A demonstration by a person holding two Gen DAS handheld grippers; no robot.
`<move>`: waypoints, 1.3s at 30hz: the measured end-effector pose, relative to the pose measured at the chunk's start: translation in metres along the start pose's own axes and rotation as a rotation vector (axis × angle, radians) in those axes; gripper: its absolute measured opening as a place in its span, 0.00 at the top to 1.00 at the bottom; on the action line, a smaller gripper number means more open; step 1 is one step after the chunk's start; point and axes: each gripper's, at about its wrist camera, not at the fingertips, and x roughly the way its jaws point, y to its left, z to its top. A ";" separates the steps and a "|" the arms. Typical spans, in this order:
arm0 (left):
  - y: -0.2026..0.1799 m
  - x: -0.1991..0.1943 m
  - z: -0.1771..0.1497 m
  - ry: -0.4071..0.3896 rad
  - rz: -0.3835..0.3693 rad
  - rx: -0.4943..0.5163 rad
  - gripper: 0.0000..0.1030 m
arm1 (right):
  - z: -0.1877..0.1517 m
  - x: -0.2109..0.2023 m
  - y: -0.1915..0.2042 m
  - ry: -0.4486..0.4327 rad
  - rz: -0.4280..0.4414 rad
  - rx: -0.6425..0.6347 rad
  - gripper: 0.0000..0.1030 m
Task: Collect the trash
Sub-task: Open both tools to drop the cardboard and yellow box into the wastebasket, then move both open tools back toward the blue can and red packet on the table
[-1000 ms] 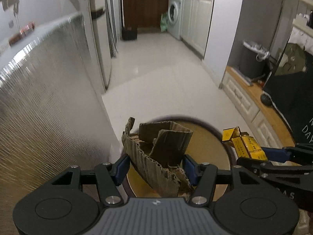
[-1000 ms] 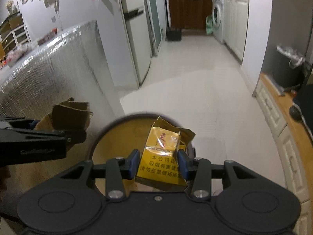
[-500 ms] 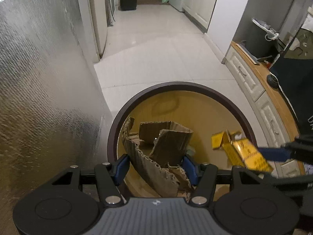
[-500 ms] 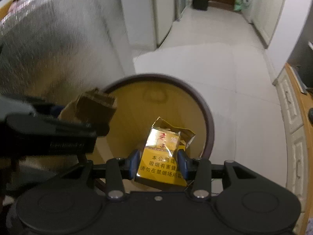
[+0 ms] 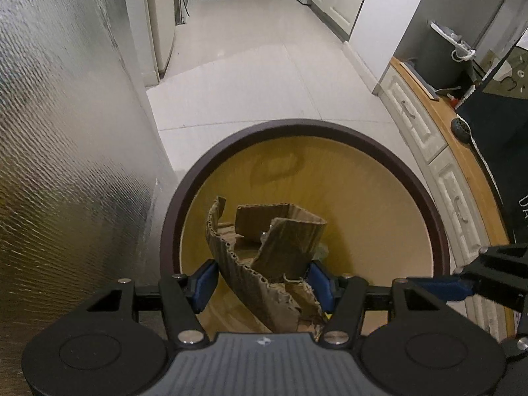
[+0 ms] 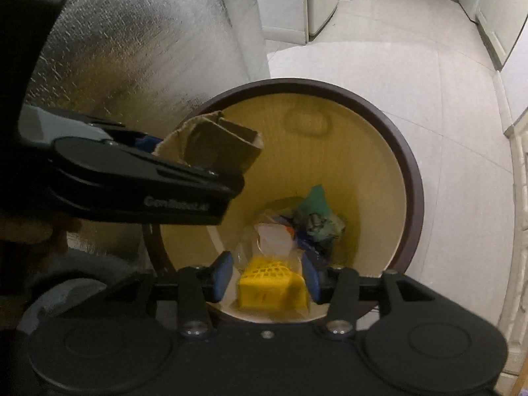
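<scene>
The right wrist view looks down to the floor of the round brown-rimmed trash bin (image 6: 414, 178), where crumpled wrappers (image 6: 307, 227) lie; the left wrist view hides that bottom behind the torn corrugated cardboard (image 5: 267, 260). Only the left view shows the wooden sideboard (image 5: 462, 151) at the right.

Both grippers point steeply down over the bin's mouth. The left gripper (image 5: 264, 285) has its blue fingers (image 5: 204, 282) pressed on either side of the cardboard, held above the bin's left part, beside the silver textured panel (image 5: 66, 132). The right gripper (image 6: 265, 275) is opening: its fingers (image 6: 221, 275) stand clear of the yellow cigarette pack (image 6: 270, 287), which appears blurred between them inside the bin's opening.

A second ago the pack was clamped upright in the right fingers, and both grippers were higher and farther back from the bin. The cardboard sits in the left fingers as before.
</scene>
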 end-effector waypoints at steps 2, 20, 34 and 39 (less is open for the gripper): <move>0.001 0.002 0.000 0.005 -0.002 -0.003 0.40 | 0.003 0.000 0.001 0.006 -0.005 -0.009 0.40; 0.000 -0.010 0.001 0.016 0.040 0.007 0.09 | -0.004 -0.003 -0.003 -0.009 -0.042 -0.015 0.21; 0.001 -0.032 -0.012 0.022 0.035 0.020 0.00 | -0.017 -0.029 -0.001 -0.091 -0.084 0.021 0.00; 0.000 -0.044 -0.017 0.009 0.042 0.026 0.00 | -0.022 -0.039 -0.002 -0.117 -0.097 0.044 0.00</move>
